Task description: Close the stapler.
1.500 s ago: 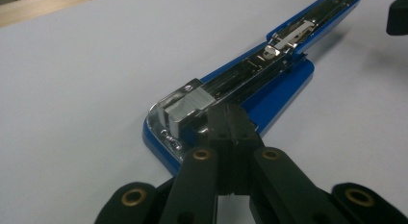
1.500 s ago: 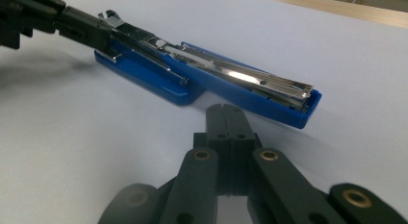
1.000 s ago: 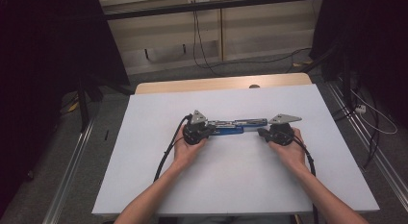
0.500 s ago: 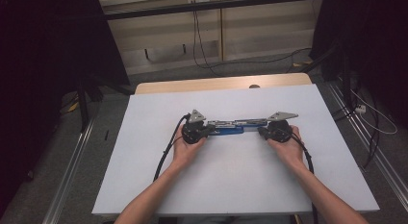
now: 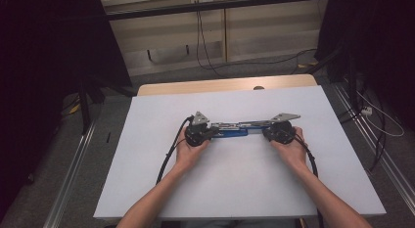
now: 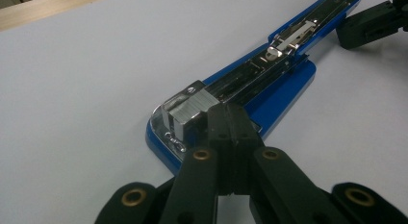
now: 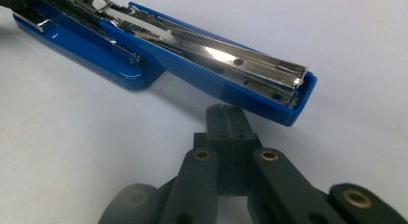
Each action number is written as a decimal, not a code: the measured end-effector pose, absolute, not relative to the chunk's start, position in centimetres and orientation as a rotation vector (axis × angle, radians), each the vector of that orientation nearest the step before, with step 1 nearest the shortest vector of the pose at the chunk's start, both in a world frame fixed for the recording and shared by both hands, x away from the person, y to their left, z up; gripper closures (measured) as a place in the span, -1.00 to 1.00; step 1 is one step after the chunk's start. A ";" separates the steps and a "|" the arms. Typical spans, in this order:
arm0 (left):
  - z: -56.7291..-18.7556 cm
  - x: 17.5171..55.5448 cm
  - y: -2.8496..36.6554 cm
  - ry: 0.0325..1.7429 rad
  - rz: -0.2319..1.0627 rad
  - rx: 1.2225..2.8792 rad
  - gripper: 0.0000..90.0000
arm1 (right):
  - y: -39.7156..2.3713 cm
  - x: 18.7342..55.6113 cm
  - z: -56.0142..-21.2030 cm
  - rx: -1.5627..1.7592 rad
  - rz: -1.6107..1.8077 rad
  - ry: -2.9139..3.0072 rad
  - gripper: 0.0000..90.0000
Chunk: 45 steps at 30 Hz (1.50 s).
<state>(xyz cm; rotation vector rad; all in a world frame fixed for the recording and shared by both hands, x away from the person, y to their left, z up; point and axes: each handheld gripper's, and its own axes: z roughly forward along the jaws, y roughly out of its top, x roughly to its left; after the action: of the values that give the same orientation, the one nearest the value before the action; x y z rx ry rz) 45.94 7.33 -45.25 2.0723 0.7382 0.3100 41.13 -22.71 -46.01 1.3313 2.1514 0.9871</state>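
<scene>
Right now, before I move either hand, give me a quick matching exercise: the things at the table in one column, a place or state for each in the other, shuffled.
Things:
1. blue stapler
2. left gripper
3. right gripper
4. white table cover

Places or states:
A. jaws shut, tip under the raised end of the swung-open top arm
B. lies flat under everything, over the wooden table
C. opened out flat between the two grippers
D. jaws shut, tip at the metal head end on the blue base

Pairs: 1-C, 2-D, 3-A, 4-B
</scene>
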 end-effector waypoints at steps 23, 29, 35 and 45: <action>-45.3 45.8 7.2 0.722 0.331 2.082 1.00 | -22.8 41.2 -45.9 1.323 1.016 2.143 1.00; -45.2 45.8 7.3 0.719 0.342 2.085 1.00 | -22.8 41.1 -45.8 1.319 1.024 2.134 1.00; -45.2 45.8 7.3 0.720 0.339 2.084 1.00 | -22.8 41.1 -45.7 1.322 1.035 2.129 1.00; -45.3 45.8 7.3 0.722 0.330 2.079 1.00 | -22.7 41.1 -45.6 1.317 1.061 2.121 1.00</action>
<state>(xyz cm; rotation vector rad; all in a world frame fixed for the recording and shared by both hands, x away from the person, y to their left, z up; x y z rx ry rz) 45.83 7.32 -45.28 2.0791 0.7224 0.3296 41.15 -22.72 -45.62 1.3171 2.1212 1.0610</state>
